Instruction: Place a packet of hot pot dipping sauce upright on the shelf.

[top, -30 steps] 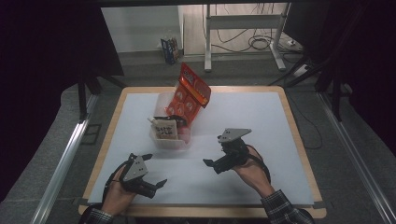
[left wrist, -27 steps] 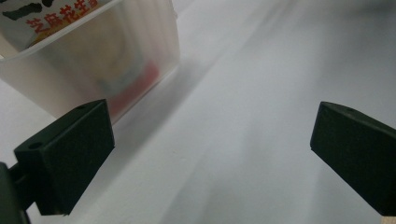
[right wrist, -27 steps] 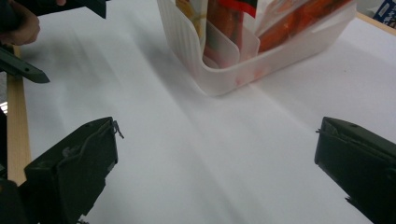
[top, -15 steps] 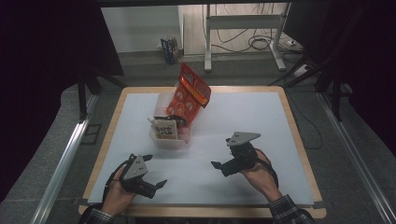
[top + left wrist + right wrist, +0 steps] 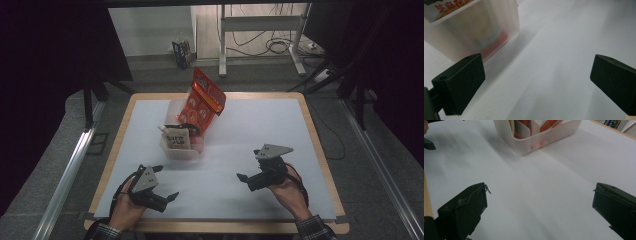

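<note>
Left hand-held gripper [image 5: 161,190]: wide open, empty, unmoved near front edge | Right hand-held gripper [image 5: 246,181]: wide open, empty, drawn back toward table [image 5: 260,130] front | Bin [image 5: 182,150]: mid-table, packets inside, red bag [image 5: 202,102] upright | Judgement: packing likely finished.

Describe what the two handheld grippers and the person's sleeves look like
Both the left gripper and the right gripper are black, each with two blocky, flat-faced jaws and a grey three-cornered plate on top. Black cables loop round the hands. The sleeves are a dark checked fabric.
</note>
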Demonstrator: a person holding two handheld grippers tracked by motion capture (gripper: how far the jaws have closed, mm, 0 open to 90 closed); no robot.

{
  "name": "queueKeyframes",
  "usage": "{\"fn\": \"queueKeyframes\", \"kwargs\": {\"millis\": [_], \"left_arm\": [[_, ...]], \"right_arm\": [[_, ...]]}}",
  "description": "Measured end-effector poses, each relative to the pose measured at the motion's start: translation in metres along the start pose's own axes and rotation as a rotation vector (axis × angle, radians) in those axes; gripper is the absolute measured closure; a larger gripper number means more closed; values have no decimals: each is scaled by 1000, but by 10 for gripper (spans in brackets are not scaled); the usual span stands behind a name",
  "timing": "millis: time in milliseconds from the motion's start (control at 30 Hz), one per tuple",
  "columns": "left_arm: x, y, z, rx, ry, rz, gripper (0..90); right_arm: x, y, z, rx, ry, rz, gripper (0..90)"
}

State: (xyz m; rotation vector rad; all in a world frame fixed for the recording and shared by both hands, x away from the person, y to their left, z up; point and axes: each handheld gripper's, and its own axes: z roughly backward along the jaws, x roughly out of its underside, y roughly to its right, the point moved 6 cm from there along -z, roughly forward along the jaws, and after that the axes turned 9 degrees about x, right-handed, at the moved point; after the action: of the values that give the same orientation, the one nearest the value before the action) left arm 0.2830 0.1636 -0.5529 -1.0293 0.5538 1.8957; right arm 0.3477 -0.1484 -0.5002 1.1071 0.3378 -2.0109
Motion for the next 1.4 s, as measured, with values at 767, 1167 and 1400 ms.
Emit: {"fn": "queueKeyframes", "kwargs": {"millis": [767, 1167, 1400], "left_arm": [[0, -2, 1, -1, 15, 28, 0], [2, -2, -2, -15, -26, 12, 0], [3, -1, -3, -24, -44, 5, 0]], "right_arm": [[29, 22, 20, 88, -17, -48, 0], [49, 34, 30, 136, -43, -73, 0], [64, 42, 35, 164, -64, -98, 0]]}}
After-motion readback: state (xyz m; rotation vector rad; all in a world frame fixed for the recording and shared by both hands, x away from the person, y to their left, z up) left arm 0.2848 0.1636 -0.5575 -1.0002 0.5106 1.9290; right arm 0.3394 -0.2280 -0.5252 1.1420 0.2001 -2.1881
